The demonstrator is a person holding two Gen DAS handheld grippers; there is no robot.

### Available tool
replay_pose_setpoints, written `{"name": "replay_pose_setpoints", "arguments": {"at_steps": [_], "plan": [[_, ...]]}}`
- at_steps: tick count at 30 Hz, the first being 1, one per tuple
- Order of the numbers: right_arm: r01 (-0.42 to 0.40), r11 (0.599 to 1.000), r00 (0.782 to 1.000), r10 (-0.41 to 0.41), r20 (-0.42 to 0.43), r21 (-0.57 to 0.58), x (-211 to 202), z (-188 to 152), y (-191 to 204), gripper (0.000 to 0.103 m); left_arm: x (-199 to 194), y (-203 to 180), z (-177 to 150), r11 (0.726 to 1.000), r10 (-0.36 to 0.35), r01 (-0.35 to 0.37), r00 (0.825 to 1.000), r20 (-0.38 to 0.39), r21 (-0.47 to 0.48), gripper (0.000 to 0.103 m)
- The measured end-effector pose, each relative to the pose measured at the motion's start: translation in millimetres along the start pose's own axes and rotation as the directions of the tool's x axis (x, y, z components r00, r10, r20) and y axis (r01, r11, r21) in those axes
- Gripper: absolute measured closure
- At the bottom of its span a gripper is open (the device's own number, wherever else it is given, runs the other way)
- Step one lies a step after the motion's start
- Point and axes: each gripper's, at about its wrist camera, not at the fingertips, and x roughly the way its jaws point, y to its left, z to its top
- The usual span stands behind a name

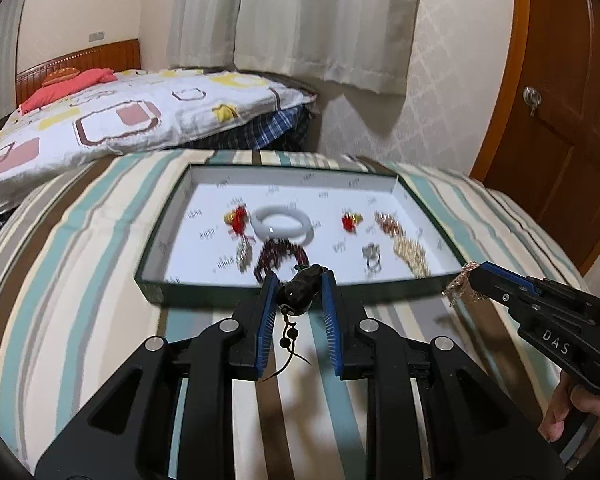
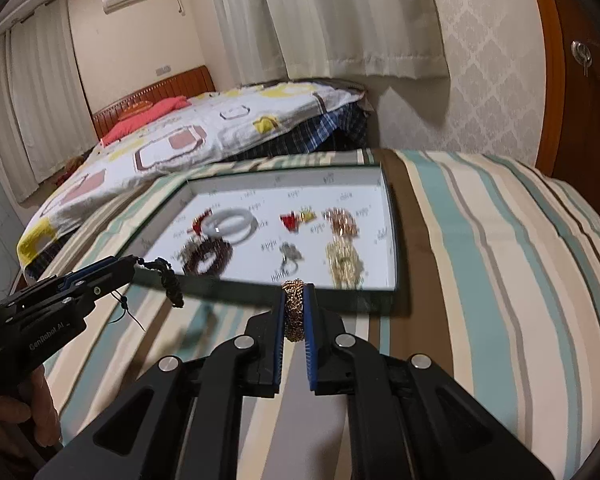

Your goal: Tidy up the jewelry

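Note:
A dark green tray (image 1: 204, 294) (image 2: 396, 240) with a white floor lies on the striped cloth and holds several pieces: a white bangle (image 1: 282, 224) (image 2: 232, 224), a dark red bead bracelet (image 1: 280, 258) (image 2: 208, 260), red charms, a silver piece and gold chains (image 1: 410, 256) (image 2: 344, 264). My left gripper (image 1: 298, 286) (image 2: 140, 266) is shut on a black beaded bracelet (image 1: 300, 292) (image 2: 170, 280), just short of the tray's near wall; its cord hangs down. My right gripper (image 2: 294, 292) (image 1: 474, 274) is shut on a gold mesh bracelet (image 2: 293, 310) (image 1: 458, 282) at the tray's near right corner.
The tray rests on a surface covered in a cloth (image 1: 80, 260) striped teal, brown and cream. A bed with a patterned quilt (image 1: 140, 120) stands behind on the left. Curtains (image 1: 320, 20) and a wallpapered wall are behind, a wooden door (image 1: 560, 120) at the right.

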Motion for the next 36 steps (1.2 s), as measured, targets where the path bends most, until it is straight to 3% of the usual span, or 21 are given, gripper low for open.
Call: {"name": "replay_pose_setpoints", "arguments": {"at_steps": [11, 19, 28, 36], "plan": [[-0.012, 1.0, 0.996, 0.012, 0.085, -0.009, 1, 39, 2, 0.094, -3, 10, 41, 1.0, 0.012, -0.01, 0.996, 0.087, -0.026, 0.081], [-0.013, 1.0, 0.991, 0.015, 0.133, -0.019, 21, 72, 1, 0.094, 17, 17, 73, 0.999, 0.035, -0.031, 0.99, 0.135, -0.032, 0.081], [0.021, 0.999, 0.99, -0.017, 0.14, -0.026, 61, 96, -10, 0.094, 64, 28, 98, 0.997, 0.077, -0.075, 0.989, 0.123, -0.018, 0.081], [0.044, 0.998, 0.995, -0.041, 0.092, -0.033, 104, 112, -20, 0.094, 115, 45, 106, 0.993, 0.113, -0.111, 0.992, 0.054, -0.033, 0.081]]}}
